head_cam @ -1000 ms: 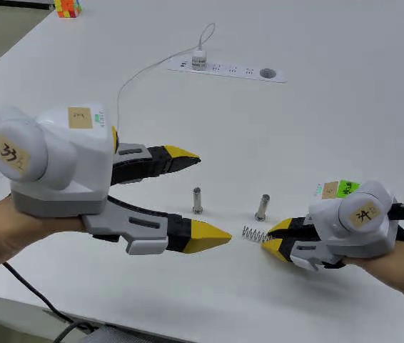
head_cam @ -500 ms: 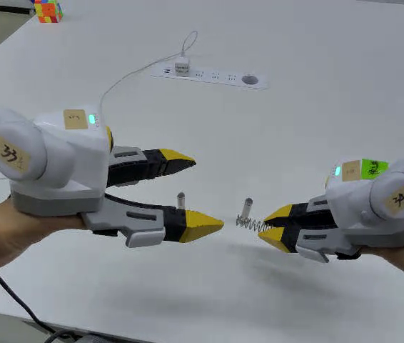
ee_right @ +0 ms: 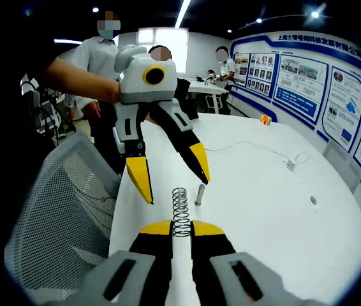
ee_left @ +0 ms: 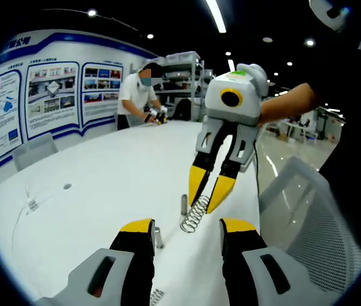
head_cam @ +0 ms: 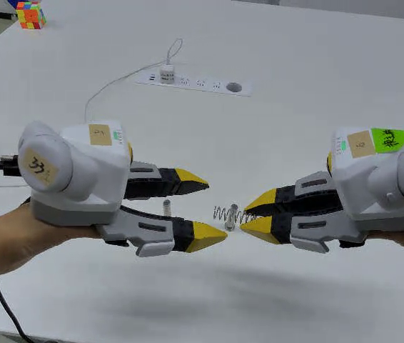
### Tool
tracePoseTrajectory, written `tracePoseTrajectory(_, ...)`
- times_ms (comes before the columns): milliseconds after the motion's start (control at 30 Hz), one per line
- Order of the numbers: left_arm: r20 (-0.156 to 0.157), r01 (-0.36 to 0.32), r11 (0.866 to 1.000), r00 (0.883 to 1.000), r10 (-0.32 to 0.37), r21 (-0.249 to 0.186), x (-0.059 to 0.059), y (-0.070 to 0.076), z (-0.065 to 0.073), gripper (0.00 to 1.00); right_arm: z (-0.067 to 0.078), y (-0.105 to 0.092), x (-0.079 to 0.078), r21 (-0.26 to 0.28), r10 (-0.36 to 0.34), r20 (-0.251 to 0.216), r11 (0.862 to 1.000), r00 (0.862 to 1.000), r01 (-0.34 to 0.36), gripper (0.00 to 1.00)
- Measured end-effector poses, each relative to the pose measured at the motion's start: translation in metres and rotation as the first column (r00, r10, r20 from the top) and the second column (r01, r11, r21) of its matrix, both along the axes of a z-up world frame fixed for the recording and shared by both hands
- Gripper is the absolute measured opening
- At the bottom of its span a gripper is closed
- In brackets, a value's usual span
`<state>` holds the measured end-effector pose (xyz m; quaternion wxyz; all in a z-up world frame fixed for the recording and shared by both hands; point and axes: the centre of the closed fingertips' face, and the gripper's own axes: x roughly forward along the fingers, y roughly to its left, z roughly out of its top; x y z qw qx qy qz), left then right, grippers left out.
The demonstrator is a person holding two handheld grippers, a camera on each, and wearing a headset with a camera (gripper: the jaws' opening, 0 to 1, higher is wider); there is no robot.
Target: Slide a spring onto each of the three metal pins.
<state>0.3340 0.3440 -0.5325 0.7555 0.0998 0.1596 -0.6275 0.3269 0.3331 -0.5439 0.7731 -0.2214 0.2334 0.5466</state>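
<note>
My right gripper [head_cam: 246, 218] is shut on one end of a small coil spring [head_cam: 223, 213], which sticks out level from its yellow tips above the white table. Right behind the spring stands a short metal pin [head_cam: 232, 217]; a second pin [head_cam: 166, 208] stands to its left, between the fingers of my left gripper [head_cam: 215, 210]. That gripper is open and holds nothing. In the right gripper view the spring [ee_right: 180, 212] rises from the shut gripper [ee_right: 182, 228] beside a pin [ee_right: 199, 193]. In the left gripper view both pins [ee_left: 184, 203] [ee_left: 158, 237] and the held spring [ee_left: 195, 213] lie ahead of my open gripper [ee_left: 187, 226].
A white power strip [head_cam: 188, 81] with a plug and cable lies at the back of the table. A colour cube [head_cam: 29, 14] sits at the far left corner. A mesh chair [ee_right: 59, 210] stands off the table's edge. People stand at a far table [ee_left: 145, 95].
My right gripper has raised the spring off the table and carried it left, up to the right-hand pin. The left gripper stays open in about the same place.
</note>
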Motion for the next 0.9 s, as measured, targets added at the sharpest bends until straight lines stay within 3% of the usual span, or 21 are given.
tracePoseTrajectory(433,-0.009,0.082,0.997,0.997,-0.082,-0.004,-0.012,-0.007,0.001,0.17,0.009,0.007,-0.007,-0.007,0.055,0.020,0.998,0.998,-0.055,0.10)
tracePoseTrajectory(767,-0.013,0.116,0.993,0.993,-0.116,0.010,-0.020,-0.005,0.000,0.13,0.009,0.010,-0.015,-0.015,0.092,0.016,0.996,0.996,-0.092,0.10)
tracePoseTrajectory(867,0.008,0.147,0.989,0.989,-0.147,0.027,-0.024,-0.005,0.000,0.11,0.010,0.010,-0.017,-0.015,0.103,0.017,0.995,0.995,-0.102,0.10)
tracePoseTrajectory(900,0.033,0.157,0.987,0.987,-0.158,0.032,-0.025,-0.005,0.001,0.11,0.011,0.010,-0.017,-0.018,0.106,0.023,0.994,0.994,-0.106,0.11)
